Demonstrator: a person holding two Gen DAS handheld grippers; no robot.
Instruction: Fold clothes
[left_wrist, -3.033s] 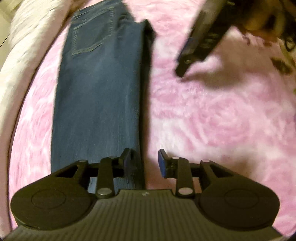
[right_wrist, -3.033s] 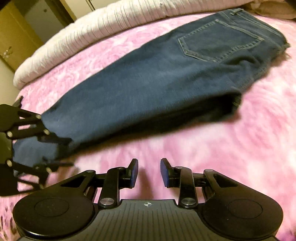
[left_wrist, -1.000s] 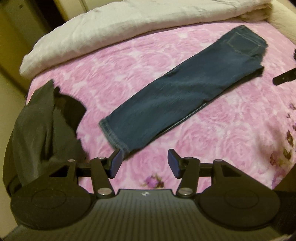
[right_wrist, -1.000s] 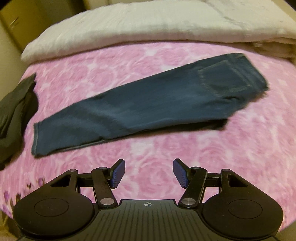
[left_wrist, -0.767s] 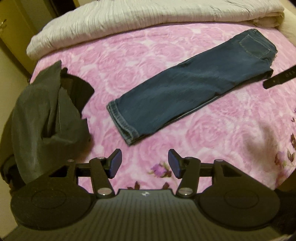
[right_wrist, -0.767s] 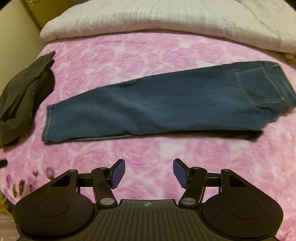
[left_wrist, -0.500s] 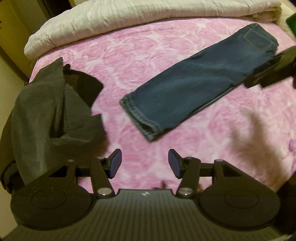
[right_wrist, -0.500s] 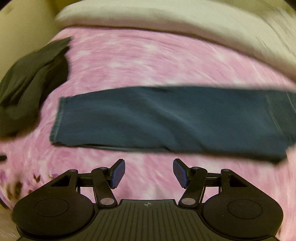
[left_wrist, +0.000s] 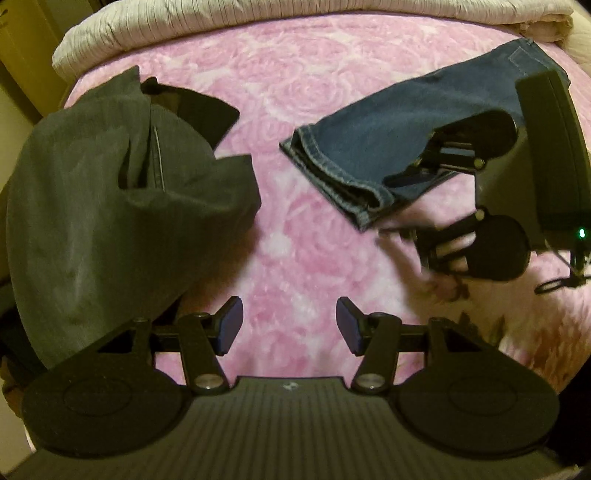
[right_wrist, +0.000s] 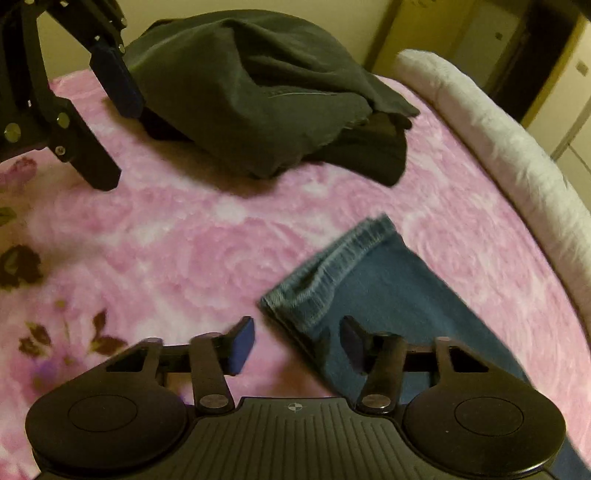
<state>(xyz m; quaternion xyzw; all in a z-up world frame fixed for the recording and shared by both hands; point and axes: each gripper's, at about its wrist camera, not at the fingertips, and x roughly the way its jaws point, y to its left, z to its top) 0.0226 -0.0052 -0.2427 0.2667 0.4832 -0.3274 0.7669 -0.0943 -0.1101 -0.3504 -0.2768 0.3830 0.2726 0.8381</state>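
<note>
The blue jeans (left_wrist: 399, 122) lie folded lengthwise on the pink rose blanket (left_wrist: 295, 243), hem end (right_wrist: 332, 269) towards me. My right gripper (right_wrist: 295, 341) sits low over the hem's near corner. Its jaws are closing with that corner between them, and the pads do not press on the denim. In the left wrist view the right gripper (left_wrist: 397, 205) straddles the same corner from the right. My left gripper (left_wrist: 288, 321) is open over bare blanket, short of the hem, with nothing between its fingers. It also shows at the top left of the right wrist view, left gripper (right_wrist: 118, 144).
A crumpled dark grey garment (left_wrist: 110, 203) lies in a heap on the blanket, left of the jeans' hem, also seen as the dark garment (right_wrist: 258, 96). A rolled white duvet (left_wrist: 258, 18) borders the far side. Yellowish cupboards (right_wrist: 517, 55) stand beyond the bed.
Both grippers have dropped and swung towards the hem end of the jeans. The right gripper rolled, came down onto the hem corner, and its jaws narrowed. The jeans have not moved.
</note>
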